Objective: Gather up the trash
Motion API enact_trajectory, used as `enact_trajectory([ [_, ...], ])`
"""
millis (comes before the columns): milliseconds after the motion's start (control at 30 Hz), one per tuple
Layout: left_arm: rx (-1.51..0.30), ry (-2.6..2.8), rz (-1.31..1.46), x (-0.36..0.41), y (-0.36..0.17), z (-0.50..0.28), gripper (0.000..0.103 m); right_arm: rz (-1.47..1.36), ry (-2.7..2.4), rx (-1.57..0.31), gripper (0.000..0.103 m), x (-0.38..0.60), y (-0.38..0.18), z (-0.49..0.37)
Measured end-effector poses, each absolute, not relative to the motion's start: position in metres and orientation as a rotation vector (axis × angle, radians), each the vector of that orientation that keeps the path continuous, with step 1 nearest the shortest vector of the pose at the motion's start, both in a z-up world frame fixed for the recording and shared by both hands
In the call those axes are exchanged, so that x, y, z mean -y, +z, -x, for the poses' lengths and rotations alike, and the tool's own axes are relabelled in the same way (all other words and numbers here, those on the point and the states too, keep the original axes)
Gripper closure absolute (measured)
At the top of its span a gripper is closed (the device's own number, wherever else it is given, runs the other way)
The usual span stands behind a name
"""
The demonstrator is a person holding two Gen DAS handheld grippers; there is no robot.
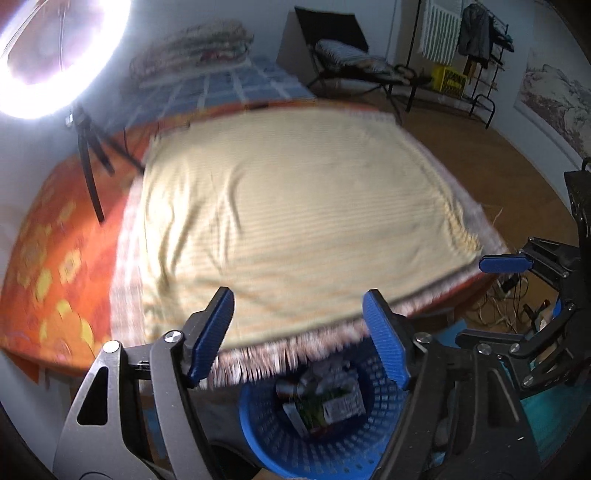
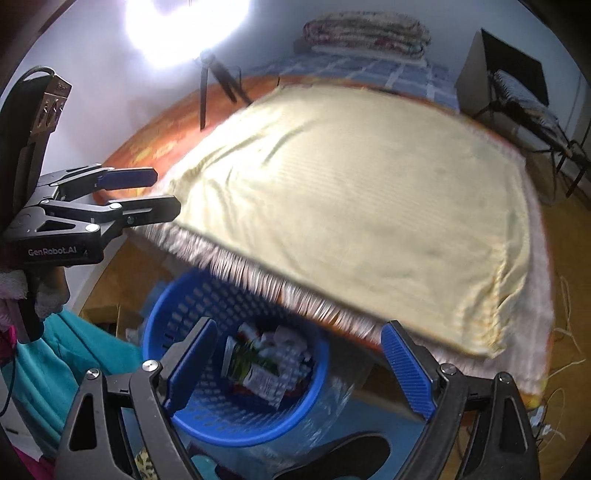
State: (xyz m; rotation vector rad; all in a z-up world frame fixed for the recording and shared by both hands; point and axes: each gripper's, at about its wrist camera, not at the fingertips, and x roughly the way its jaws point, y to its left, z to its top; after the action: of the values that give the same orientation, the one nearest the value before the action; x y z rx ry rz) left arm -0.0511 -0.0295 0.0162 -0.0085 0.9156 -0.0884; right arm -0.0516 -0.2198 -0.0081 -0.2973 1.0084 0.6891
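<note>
Beside the cream-covered bed (image 1: 295, 206), both grippers (image 1: 299, 336) (image 2: 299, 365) hang spread and empty above the blue basket (image 2: 177, 306) of trash (image 2: 266, 362)

Home bedroom. Low bed (image 1: 288, 221) covered by pale yellow striped cloth with fringed edge, over orange patterned sheet (image 1: 55, 266) and blue checked sheet (image 1: 236, 81). Stack of folded quilts (image 2: 365, 33) at far end against white wall. Dark folding chair (image 1: 343, 55) with striped cushion near bed. Metal clothes rack (image 1: 484, 48) with hanging garments in corner. Wooden floor (image 1: 480, 162). Bright ring light on black tripod (image 1: 88, 158) stands on bed.
</note>
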Motion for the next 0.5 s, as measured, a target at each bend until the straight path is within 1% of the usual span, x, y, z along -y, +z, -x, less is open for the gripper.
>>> enact_trajectory([
  [33,-0.896,-0.088,0.007,0.03,0.023,0.048,0.022,0.298,0.683,-0.984,0.01,0.221,-0.001,0.049],
  [233,-0.81,-0.081,0.013,0.034,0.055,0.032,0.02,0.279,0.638,-0.884,0.008,0.228,0.027,0.031],
  [300,-0.791,-0.071,0.012,0.034,0.06,0.026,0.018,0.263,0.617,-0.862,0.008,0.23,0.033,0.023],
  [433,-0.762,-0.053,0.011,0.035,0.067,0.02,0.011,0.199,0.583,-0.827,0.008,0.239,0.043,0.004],
  [500,-0.756,-0.042,0.016,0.033,0.068,0.017,0.01,0.169,0.566,-0.809,0.008,0.241,0.045,-0.005],
])
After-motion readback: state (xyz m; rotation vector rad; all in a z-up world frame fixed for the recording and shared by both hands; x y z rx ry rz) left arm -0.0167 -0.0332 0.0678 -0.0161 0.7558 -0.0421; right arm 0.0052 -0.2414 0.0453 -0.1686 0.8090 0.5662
